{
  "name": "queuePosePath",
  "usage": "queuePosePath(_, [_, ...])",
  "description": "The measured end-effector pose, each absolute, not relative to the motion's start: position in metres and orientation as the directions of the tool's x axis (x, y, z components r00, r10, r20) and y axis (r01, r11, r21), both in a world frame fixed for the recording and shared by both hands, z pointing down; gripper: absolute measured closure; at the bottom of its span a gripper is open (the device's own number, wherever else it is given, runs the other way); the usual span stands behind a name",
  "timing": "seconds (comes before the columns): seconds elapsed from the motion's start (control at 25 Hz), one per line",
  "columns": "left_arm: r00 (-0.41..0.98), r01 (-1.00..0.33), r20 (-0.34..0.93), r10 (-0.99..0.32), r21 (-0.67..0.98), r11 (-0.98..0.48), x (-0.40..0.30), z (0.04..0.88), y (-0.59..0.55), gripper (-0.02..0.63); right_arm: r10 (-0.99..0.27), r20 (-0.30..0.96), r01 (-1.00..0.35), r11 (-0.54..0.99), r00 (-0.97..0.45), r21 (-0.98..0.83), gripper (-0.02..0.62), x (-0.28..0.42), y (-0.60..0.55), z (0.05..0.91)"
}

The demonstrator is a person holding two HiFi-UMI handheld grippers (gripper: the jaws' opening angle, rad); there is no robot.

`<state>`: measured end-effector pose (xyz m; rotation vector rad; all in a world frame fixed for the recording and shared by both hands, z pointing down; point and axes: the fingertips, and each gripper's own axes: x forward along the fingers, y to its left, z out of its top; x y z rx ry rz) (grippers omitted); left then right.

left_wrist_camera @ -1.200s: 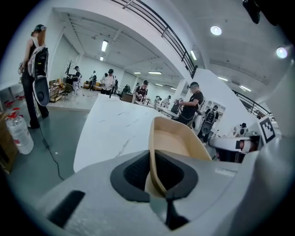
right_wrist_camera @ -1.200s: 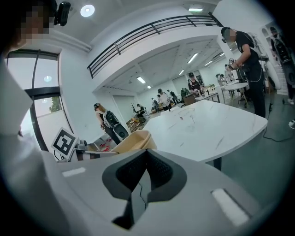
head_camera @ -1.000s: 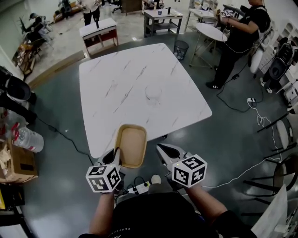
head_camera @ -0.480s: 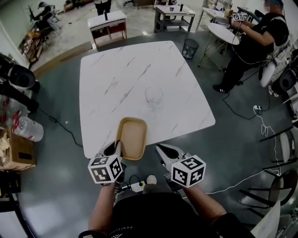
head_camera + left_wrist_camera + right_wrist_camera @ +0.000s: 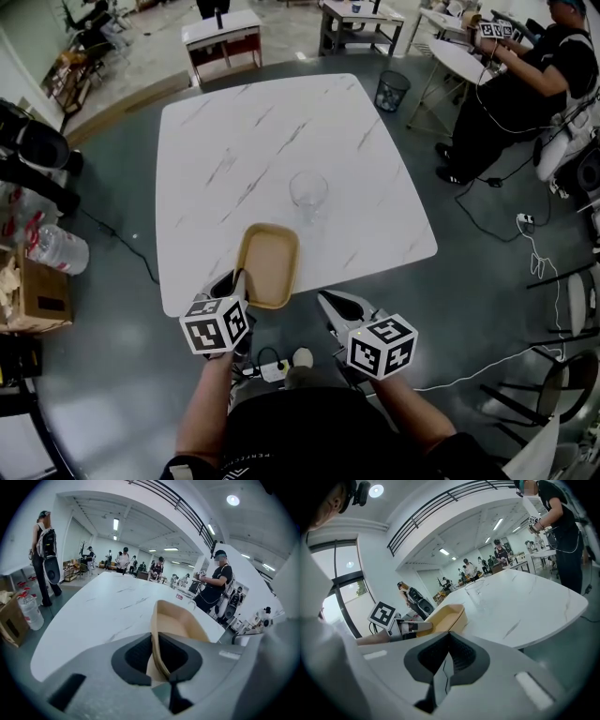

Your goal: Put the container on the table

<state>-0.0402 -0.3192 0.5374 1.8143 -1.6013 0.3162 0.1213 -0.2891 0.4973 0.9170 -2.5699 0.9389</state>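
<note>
A tan, shallow rectangular container [image 5: 268,265] hangs over the near edge of the white marble table [image 5: 281,131], most of it above the tabletop. My left gripper [image 5: 236,279] is shut on its near left rim; in the left gripper view the rim [image 5: 159,639] runs between the jaws and the container [image 5: 180,623] stretches ahead. My right gripper [image 5: 324,300] stays off the table's near edge, to the right of the container, shut with nothing in it. In the right gripper view the container [image 5: 443,615] and the left gripper [image 5: 405,626] show to the left.
A clear glass [image 5: 308,190] stands on the table just beyond the container. A power strip [image 5: 272,368] and cables lie on the floor by my feet. A cardboard box [image 5: 33,300] and a bottle [image 5: 58,249] are at the left. A person [image 5: 525,75] and a bin [image 5: 392,91] are at the far right.
My left gripper has carried the container forward, from beyond the table's edge to mostly over the tabletop. The right gripper has kept its place beside it.
</note>
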Motion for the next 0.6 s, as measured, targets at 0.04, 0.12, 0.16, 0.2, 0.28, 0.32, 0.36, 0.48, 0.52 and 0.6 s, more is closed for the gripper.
queuePosePath(0.04, [0.206, -0.944, 0.589, -0.781, 0.329, -0.001, -0.041, 0.537, -0.323, 0.570, -0.475, 0.429, -0.640, 0.591, -0.768, -0.491, 0.594, 0.122, -0.290, 0.498])
queuePosePath(0.12, [0.190, -0.944, 0.571, -0.799, 0.331, 0.013, -0.043, 0.534, -0.329, 0.554, -0.473, 0.431, -0.640, 0.588, -0.768, -0.495, 0.594, 0.124, -0.291, 0.500])
queuePosePath(0.16, [0.175, -0.943, 0.555, -0.813, 0.332, 0.024, -0.045, 0.531, -0.332, 0.552, -0.471, 0.432, -0.639, 0.587, -0.769, -0.497, 0.594, 0.125, -0.291, 0.501])
queuePosePath(0.2, [0.156, -0.943, 0.535, -0.830, 0.331, 0.036, -0.048, 0.527, -0.335, 0.553, -0.469, 0.434, -0.639, 0.586, -0.769, -0.499, 0.594, 0.126, -0.290, 0.502])
queuePosePath(0.28, [0.122, -0.949, 0.497, -0.859, 0.313, 0.047, -0.052, 0.519, -0.338, 0.534, -0.466, 0.435, -0.638, 0.585, -0.770, -0.502, 0.594, 0.126, -0.290, 0.503])
queuePosePath(0.32, [0.112, -0.953, 0.487, -0.866, 0.299, 0.045, -0.054, 0.516, -0.338, 0.528, -0.466, 0.435, -0.637, 0.584, -0.771, -0.503, 0.594, 0.126, -0.291, 0.504])
queuePosePath(0.36, [0.108, -0.957, 0.482, -0.869, 0.288, 0.040, -0.054, 0.514, -0.337, 0.522, -0.466, 0.433, -0.636, 0.584, -0.771, -0.504, 0.594, 0.125, -0.291, 0.503])
queuePosePath(0.48, [0.111, -0.960, 0.483, -0.868, 0.278, 0.032, -0.056, 0.513, -0.330, 0.523, -0.467, 0.429, -0.634, 0.586, -0.773, -0.504, 0.594, 0.123, -0.290, 0.502])
queuePosePath(0.52, [0.114, -0.960, 0.482, -0.869, 0.278, 0.029, -0.057, 0.512, -0.327, 0.533, -0.467, 0.429, -0.634, 0.586, -0.773, -0.504, 0.594, 0.122, -0.290, 0.502])
queuePosePath(0.6, [0.111, -0.967, 0.475, -0.873, 0.256, 0.017, -0.058, 0.508, -0.322, 0.559, -0.469, 0.430, -0.636, 0.586, -0.772, -0.502, 0.594, 0.121, -0.289, 0.502])
